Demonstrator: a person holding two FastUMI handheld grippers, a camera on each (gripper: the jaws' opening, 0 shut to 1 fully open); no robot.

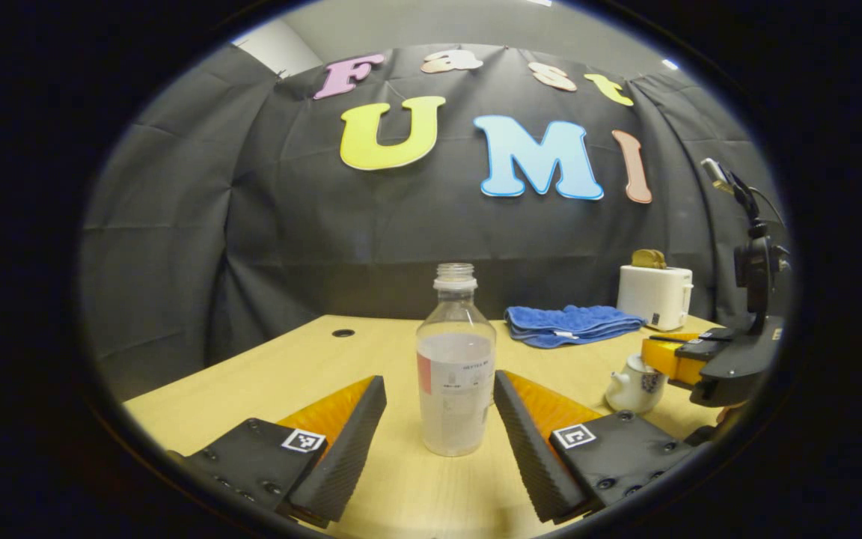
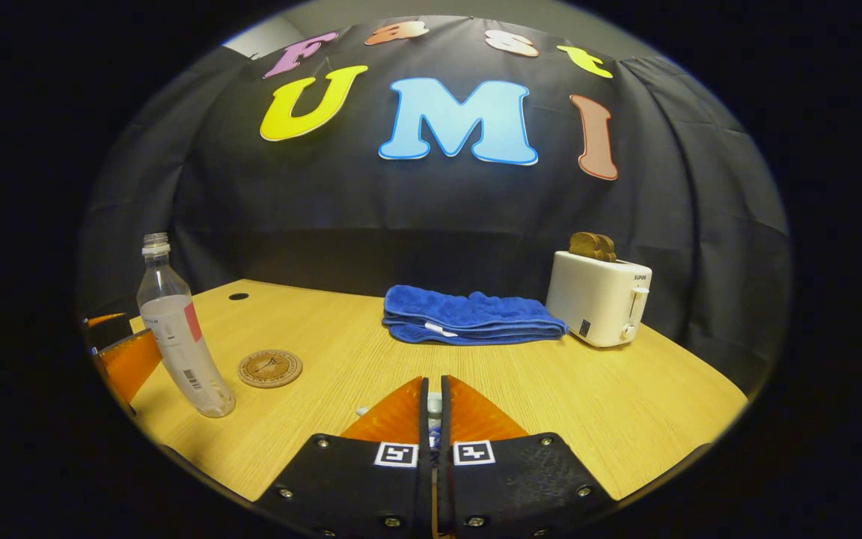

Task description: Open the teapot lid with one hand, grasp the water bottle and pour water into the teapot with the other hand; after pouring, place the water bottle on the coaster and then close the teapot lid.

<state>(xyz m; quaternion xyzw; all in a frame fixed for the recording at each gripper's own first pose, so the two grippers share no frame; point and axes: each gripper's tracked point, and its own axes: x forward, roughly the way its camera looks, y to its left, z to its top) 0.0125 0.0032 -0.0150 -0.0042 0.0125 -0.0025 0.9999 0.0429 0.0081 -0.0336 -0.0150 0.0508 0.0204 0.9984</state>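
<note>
A: Where was the water bottle [image 1: 455,367]?
B: Upright and uncapped on the wooden surface [image 1: 311,359], partly filled, standing between the spread fingers of the left claw [image 1: 440,427]. The fingers were wide apart and neither touched it.

A: And the teapot [image 1: 633,385]?
B: A small white one, near the surface's right edge in the left gripper view, under the right claw [image 1: 674,359]. In the right gripper view, the right claw [image 2: 432,412] was almost closed, a white bit showing in the slit between its fingers; whether both fingers pressed on the lid knob, I couldn't tell.

A: The coaster [image 2: 270,367]?
B: Round, flat on the surface just beside the bottle.

A: Anything farther back?
B: A folded blue towel [image 2: 468,314] and, just beside it, a white toaster [image 2: 599,299] with toast in it, near the black cloth wall.
</note>
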